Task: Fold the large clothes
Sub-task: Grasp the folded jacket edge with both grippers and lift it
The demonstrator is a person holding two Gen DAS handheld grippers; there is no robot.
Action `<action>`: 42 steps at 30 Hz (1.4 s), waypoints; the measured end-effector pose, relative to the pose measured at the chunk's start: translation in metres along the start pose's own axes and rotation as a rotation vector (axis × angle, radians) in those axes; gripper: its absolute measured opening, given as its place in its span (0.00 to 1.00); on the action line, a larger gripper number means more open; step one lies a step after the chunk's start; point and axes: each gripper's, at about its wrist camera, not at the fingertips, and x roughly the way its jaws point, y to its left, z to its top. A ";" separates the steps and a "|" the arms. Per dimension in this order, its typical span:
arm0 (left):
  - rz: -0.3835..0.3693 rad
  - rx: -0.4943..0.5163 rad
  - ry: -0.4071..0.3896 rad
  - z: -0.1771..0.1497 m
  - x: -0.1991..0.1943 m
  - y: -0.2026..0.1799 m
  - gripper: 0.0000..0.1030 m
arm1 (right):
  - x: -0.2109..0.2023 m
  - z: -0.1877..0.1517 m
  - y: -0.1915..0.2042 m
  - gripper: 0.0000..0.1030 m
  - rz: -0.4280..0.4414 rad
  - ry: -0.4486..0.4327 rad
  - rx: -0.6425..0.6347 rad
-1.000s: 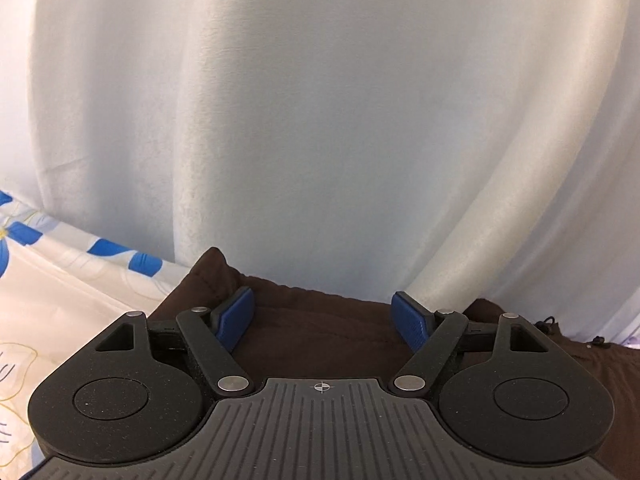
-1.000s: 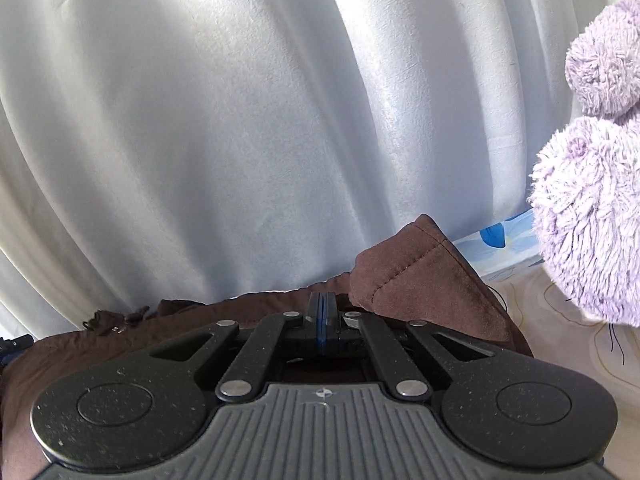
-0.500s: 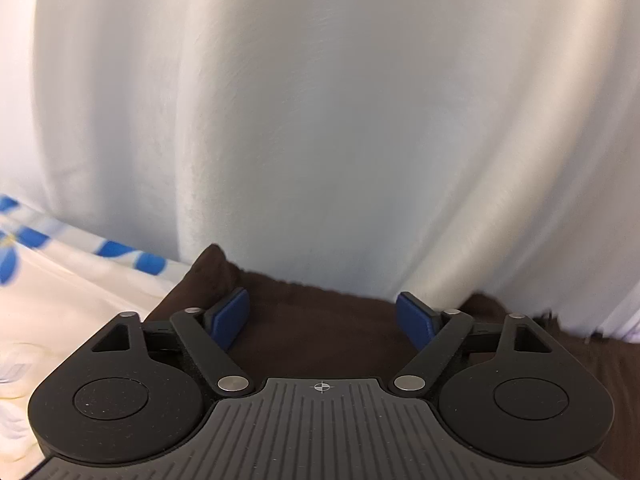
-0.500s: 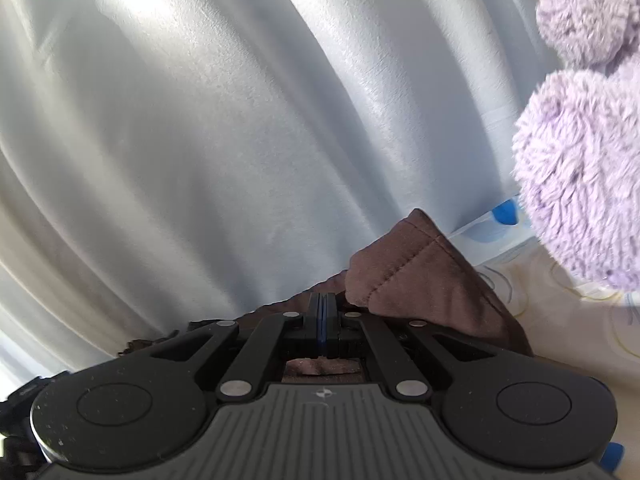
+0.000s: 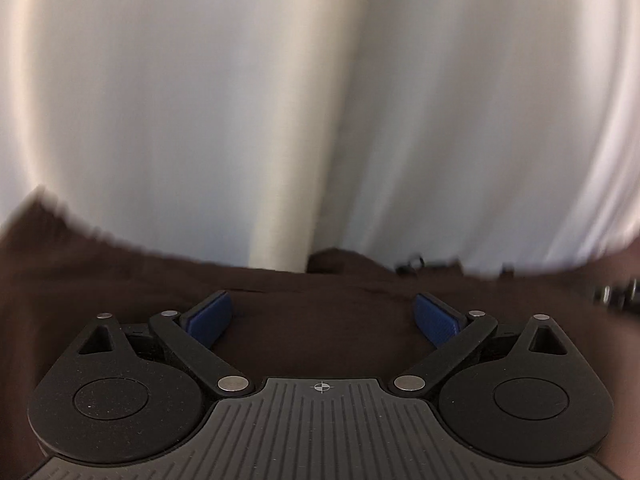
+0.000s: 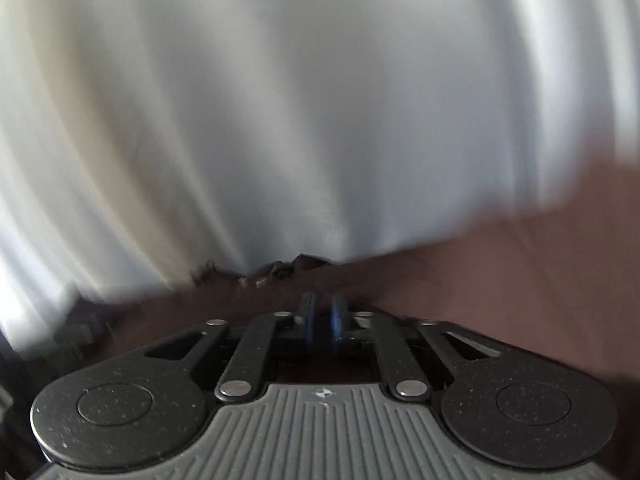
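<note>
The left gripper [image 5: 323,316] has just been opening its fingers wide, nothing between them, over the brown garment [image 5: 312,332]. The right gripper [image 6: 322,322] is pinching a fold nearly closed. A one-sided hold risks dragging the garment askew against the white curtain [image 5: 320,100].

I see soft daylight glowing through the white curtain [image 5: 320,100]; both views smear with motion blur, worst on the brown garment [image 6: 500,264], and the fisheye edges bend and darken.
</note>
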 end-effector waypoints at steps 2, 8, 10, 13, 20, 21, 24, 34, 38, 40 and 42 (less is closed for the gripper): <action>-0.014 -0.103 -0.008 0.003 -0.002 0.019 0.97 | -0.003 0.005 -0.021 0.00 0.034 -0.025 0.121; 0.174 0.014 -0.047 0.010 -0.045 0.062 0.97 | -0.044 0.016 -0.029 0.01 -0.113 -0.092 0.006; 0.216 -0.033 -0.055 0.008 -0.054 0.082 0.97 | -0.068 0.018 -0.051 0.03 -0.161 -0.151 0.039; 0.222 -0.168 -0.043 0.010 -0.064 0.111 0.97 | -0.092 0.017 -0.102 0.02 -0.153 -0.228 0.302; -0.101 -0.084 0.141 -0.015 -0.125 0.144 0.97 | -0.178 0.006 -0.100 0.63 -0.247 -0.125 0.148; -0.150 -0.078 0.155 -0.026 -0.134 0.142 0.97 | -0.195 -0.004 -0.105 0.62 -0.223 -0.084 0.130; -0.207 -0.075 0.193 -0.049 -0.160 0.137 0.97 | -0.222 -0.054 -0.117 0.49 -0.123 0.049 0.185; -0.290 -0.066 0.273 -0.076 -0.179 0.125 0.90 | -0.230 -0.062 -0.103 0.32 0.024 0.118 0.092; -0.257 -0.092 0.274 -0.082 -0.173 0.117 0.90 | -0.216 -0.067 -0.106 0.35 0.033 0.142 0.114; -0.224 -0.098 0.268 -0.082 -0.179 0.114 0.74 | -0.209 -0.071 -0.110 0.34 0.028 0.134 0.147; -0.173 -0.120 0.268 -0.078 -0.184 0.117 0.53 | -0.211 -0.071 -0.102 0.29 -0.005 0.130 0.132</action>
